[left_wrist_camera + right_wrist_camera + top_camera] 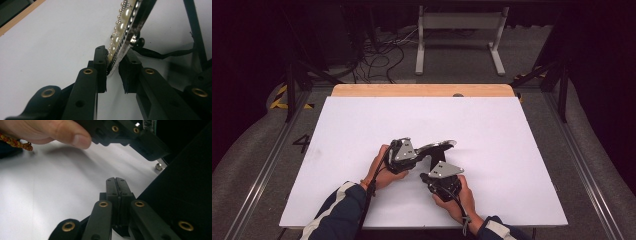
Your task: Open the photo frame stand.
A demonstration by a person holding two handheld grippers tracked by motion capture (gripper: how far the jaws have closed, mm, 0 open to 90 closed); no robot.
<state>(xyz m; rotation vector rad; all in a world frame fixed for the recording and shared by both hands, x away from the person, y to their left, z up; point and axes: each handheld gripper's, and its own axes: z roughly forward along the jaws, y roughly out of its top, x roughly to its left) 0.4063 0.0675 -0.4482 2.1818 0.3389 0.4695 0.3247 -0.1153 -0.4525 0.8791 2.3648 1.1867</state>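
Two tongs met near the middle of the white tabletop (492,130), with one thing between them: a pearl-studded strip (123,25), seemingly a decorated hair clip or similar ornament, lifted just above the sheet. In the left gripper view, the left tongs (113,65) stood narrowly apart with the strip's lower end between the pads; one pad (101,62) lay against the pearl face, while the other looked just clear of the dark back edge. In the right gripper view, the right tongs (116,182) were fully closed, pad against pad, and I could see nothing pinched there.

By my judgement the strip would be light and stiff, with a metal backing and a small screw or rivet at its side. The pearls looked smooth and rounded, so pads resting on them could slide; they might also chip or pop off under a hard squeeze. The flat edges of the backing, near the end, seemed the safer place to grip.

From above, the tabletop was matte white with a bare wooden band along its far edge. Beyond it lay grey floor, tangled cables, a pale metal stand and dark framing on both sides.
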